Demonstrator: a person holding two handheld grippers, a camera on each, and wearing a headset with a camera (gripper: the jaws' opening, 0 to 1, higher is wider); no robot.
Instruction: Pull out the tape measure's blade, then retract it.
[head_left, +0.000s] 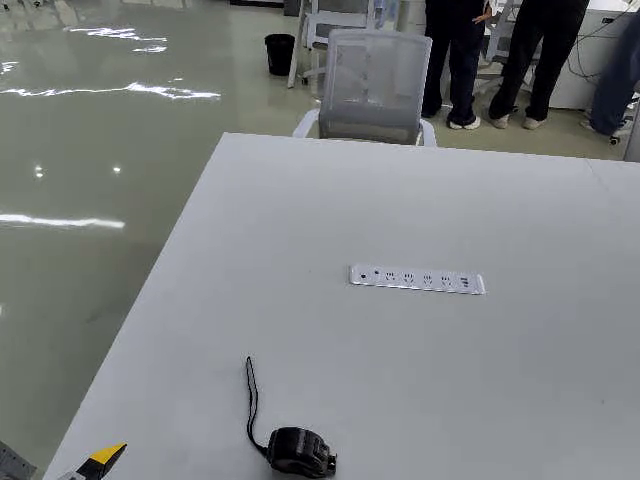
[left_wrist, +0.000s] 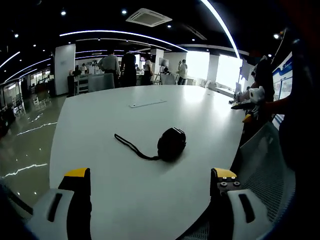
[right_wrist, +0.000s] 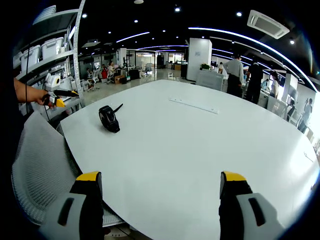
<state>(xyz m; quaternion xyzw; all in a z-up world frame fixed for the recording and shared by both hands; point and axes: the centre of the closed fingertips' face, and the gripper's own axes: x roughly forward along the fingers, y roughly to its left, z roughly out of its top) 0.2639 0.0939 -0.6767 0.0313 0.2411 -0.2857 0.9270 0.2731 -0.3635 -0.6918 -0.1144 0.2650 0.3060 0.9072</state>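
In the head view the tape (head_left: 300, 452) lies on the table (head_left: 420, 190) near its close edge, with its cord (head_left: 251, 395) stretched away from me and a power strip (head_left: 417, 280) far beyond. A yellow gripper tip (head_left: 100, 460) sits off the table, to the left of the tape and well apart from it; I cannot tell its side from here. In the left gripper view the left gripper (left_wrist: 150, 175) has its jaws wide apart and empty. The tape lies straight ahead of them, a little to the right and not yet between them, and the cord trails off to the left. This view gives me the round flank of the case, which the head view flattens. In the right gripper view the right gripper (right_wrist: 161, 176) is also spread and empty, and the tape is ahead and far to the left. I judge the case to be dense, stiff and a little rubbery, so it should take a firm clamp across its flat sides. The blade will be thin and springy and may snap back, so I would pinch its end hook. I cannot see the hook in any view.
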